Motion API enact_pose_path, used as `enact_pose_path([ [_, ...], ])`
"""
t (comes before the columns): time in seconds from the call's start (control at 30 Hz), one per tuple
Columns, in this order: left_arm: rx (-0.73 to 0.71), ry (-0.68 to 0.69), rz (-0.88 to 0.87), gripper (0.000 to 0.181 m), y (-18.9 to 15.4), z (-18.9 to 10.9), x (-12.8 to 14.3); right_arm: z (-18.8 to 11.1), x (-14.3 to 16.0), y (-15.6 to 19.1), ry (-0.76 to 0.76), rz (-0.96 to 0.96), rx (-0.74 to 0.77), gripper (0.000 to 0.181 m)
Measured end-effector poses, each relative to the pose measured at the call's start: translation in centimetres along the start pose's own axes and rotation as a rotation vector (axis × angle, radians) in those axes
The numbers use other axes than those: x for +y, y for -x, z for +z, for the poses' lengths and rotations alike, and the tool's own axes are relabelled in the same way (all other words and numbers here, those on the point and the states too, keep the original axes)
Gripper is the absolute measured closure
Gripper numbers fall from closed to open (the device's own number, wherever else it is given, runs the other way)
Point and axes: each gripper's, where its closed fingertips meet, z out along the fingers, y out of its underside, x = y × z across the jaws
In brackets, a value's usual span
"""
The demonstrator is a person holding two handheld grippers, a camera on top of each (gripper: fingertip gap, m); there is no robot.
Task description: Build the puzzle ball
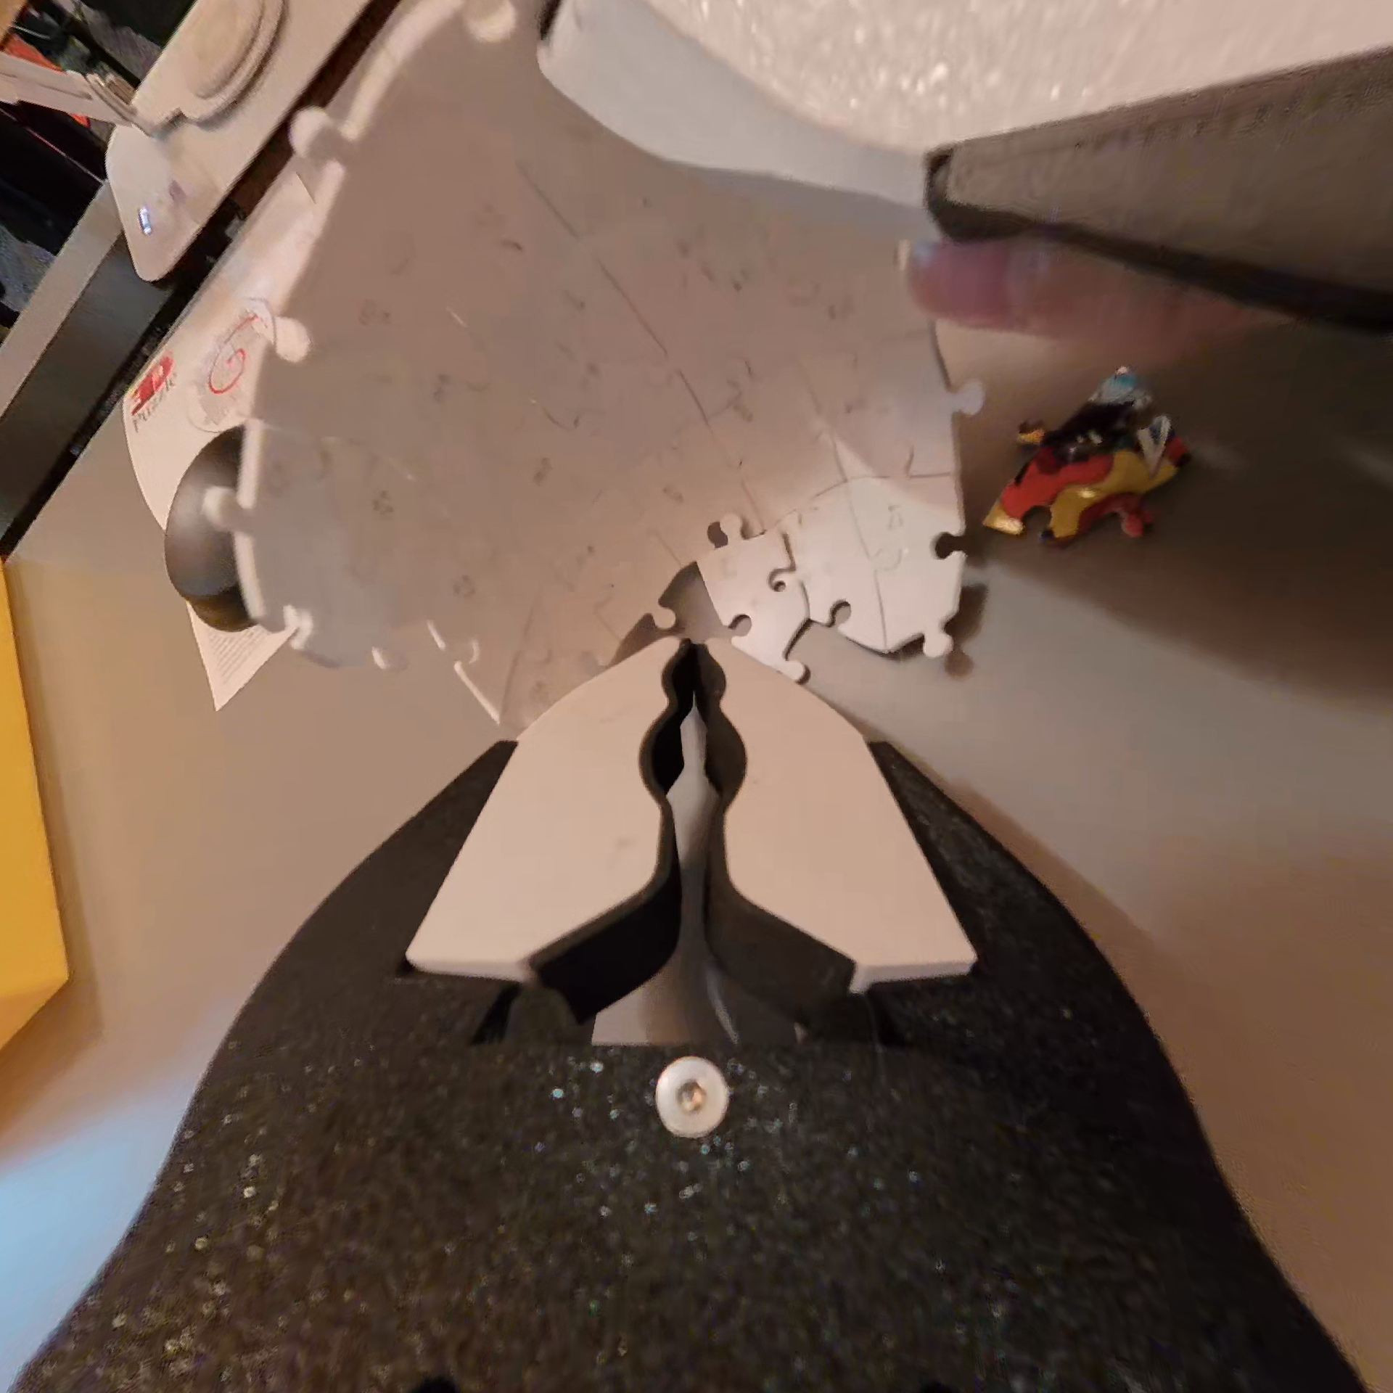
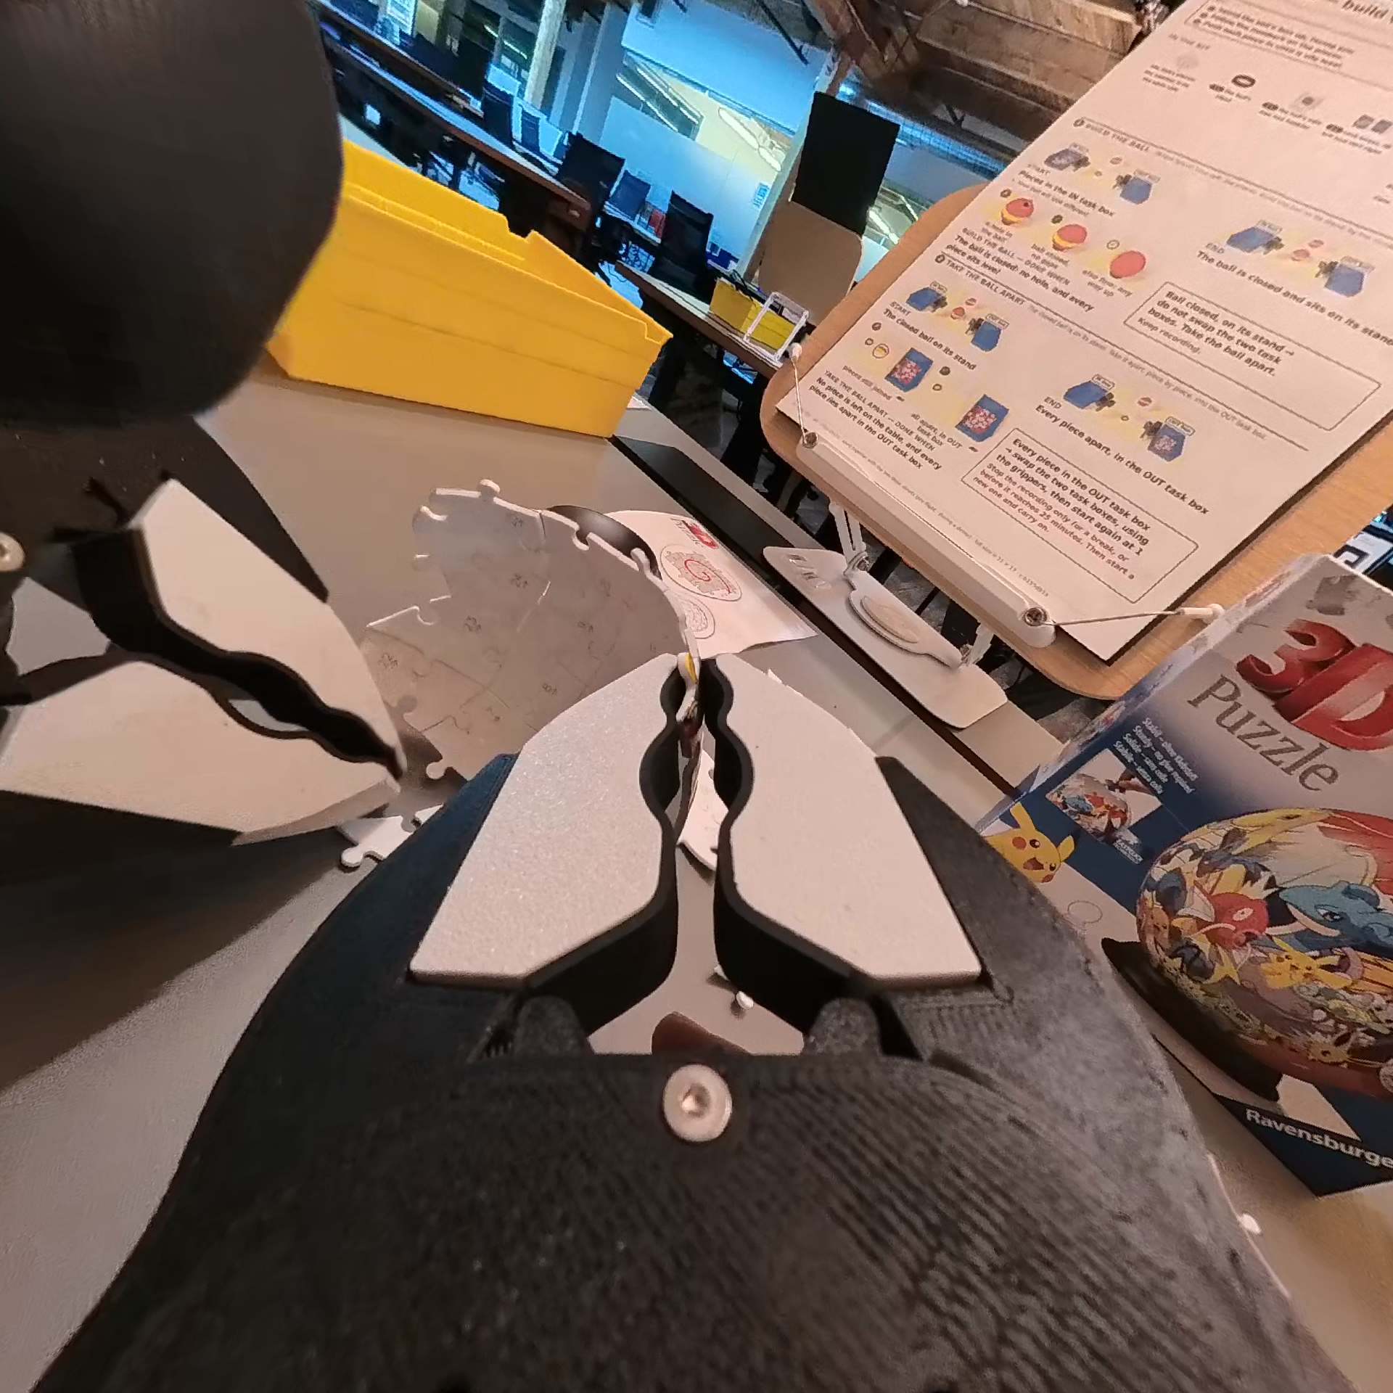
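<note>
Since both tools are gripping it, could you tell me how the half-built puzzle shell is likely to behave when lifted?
The puzzle shell is thin interlocked pieces, so it probably flexes and could pop apart at seams. It looks light. Held only at its edge by the left tool and right tool, it may sag.

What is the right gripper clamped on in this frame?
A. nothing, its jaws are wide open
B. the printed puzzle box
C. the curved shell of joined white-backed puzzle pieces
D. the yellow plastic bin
C: in the right wrist view, the right gripper is pinched on the rim of the curved shell of joined white-backed puzzle pieces.
</note>
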Motion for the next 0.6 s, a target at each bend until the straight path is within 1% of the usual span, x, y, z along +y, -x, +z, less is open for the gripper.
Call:
enact_pose_path([
  [0.2,0.005,0.008,0.008,0.181,-0.5,0.3,-0.1,0.0,0.0,0.0,0.000,0.004,0.000,0.177],
  [0.3,-0.002,-0.023,0.021,0.181,-0.4,0.2,-0.6,0.0,0.1,0.0,0.001,0.004,0.000,0.178],
  [0.37,0.018,-0.069,0.077,0.181,-0.6,0.1,-1.4,0.0,0.0,0.0,0.000,0.005,0.000,0.178],
  [0.43,0.043,-0.072,0.116,0.181,-0.9,0.3,-1.5,0.0,0.1,0.0,0.000,0.007,-0.001,0.177],
  [0.5,0.069,-0.056,0.117,0.181,-1.1,0.6,-1.3,0.0,0.1,0.0,-0.001,0.007,-0.001,0.178],
  [0.6,0.107,-0.067,0.105,0.181,-1.4,0.7,-1.5,0.0,0.1,0.0,-0.001,0.010,-0.001,0.178],
])
